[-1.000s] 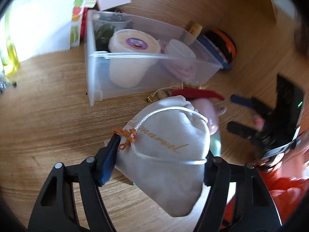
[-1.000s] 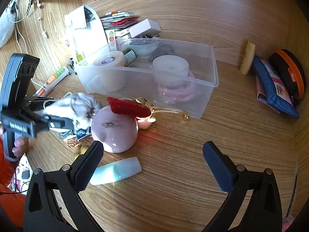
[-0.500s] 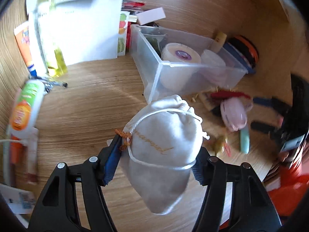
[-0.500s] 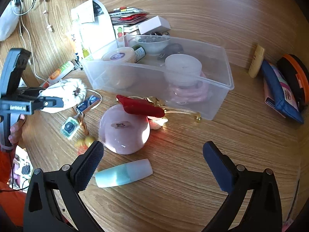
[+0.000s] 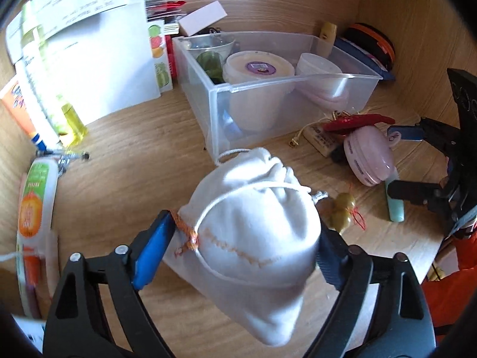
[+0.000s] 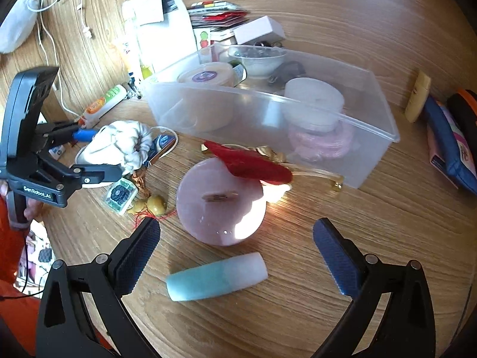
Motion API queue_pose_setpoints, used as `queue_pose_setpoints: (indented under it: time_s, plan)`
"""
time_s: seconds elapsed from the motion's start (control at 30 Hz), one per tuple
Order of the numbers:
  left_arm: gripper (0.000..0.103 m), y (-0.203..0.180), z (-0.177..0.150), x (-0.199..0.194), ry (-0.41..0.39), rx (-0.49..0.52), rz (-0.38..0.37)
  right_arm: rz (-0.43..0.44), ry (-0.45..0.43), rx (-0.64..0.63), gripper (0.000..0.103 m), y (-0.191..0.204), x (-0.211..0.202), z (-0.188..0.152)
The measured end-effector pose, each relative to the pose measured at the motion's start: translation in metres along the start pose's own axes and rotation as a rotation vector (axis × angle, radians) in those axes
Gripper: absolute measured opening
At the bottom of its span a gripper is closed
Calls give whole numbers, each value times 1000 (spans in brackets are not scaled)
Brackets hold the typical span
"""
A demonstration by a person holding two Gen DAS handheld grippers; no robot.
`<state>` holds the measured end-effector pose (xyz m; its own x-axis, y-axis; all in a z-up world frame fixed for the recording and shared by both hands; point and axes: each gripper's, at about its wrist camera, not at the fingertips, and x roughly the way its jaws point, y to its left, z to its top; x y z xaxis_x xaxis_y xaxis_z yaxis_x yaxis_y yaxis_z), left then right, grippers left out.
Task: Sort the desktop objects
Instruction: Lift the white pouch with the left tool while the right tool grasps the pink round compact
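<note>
My left gripper point(image 5: 238, 238) is shut on a white drawstring pouch point(image 5: 256, 223) and holds it above the desk, left of the clear plastic bin point(image 5: 220, 113). The pouch point(image 6: 119, 146) and the left gripper point(image 6: 89, 155) also show in the right wrist view. My right gripper point(image 6: 235, 253) is open and empty, above a pale blue-green tube point(image 6: 217, 277) and just in front of a round pink case point(image 6: 220, 203). A red chilli charm point(image 6: 250, 164) lies on the case. The bin point(image 6: 384, 131) holds a tub, a lidded jar and a bowl.
Yellow bead charms point(image 6: 152, 203) and a small green packet point(image 6: 119, 194) lie left of the pink case. A white paper bag point(image 5: 89, 53), bottles and tubes stand at the left. A blue pencil case point(image 6: 447, 146) and a small yellow bottle point(image 6: 417, 95) lie right of the bin.
My left gripper has carried the pouch back toward the bin's front corner and tilted it. My right gripper has moved closer to the pink case and the tube.
</note>
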<state>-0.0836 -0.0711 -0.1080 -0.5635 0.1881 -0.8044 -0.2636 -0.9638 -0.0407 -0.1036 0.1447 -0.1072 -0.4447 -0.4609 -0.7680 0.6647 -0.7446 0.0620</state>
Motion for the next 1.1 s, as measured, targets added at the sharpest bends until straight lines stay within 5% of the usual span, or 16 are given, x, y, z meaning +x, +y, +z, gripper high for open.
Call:
queue_pose_setpoints:
  time_s: [0.3,0.43,0.63,1.1]
  plan:
    - [91,-2,17,24,29,65,-10,22,42,0,78,1,13,13]
    - [73,-3,14,24,14,64,-10,44,46,4,61,0,13,16]
    - [55,-4,2,3,-43,59,24,47,42,-7,60,1,12,10]
    - [52,-6,19,-56,-225,-81,-90,63,-73,-3,60,1,-33,10]
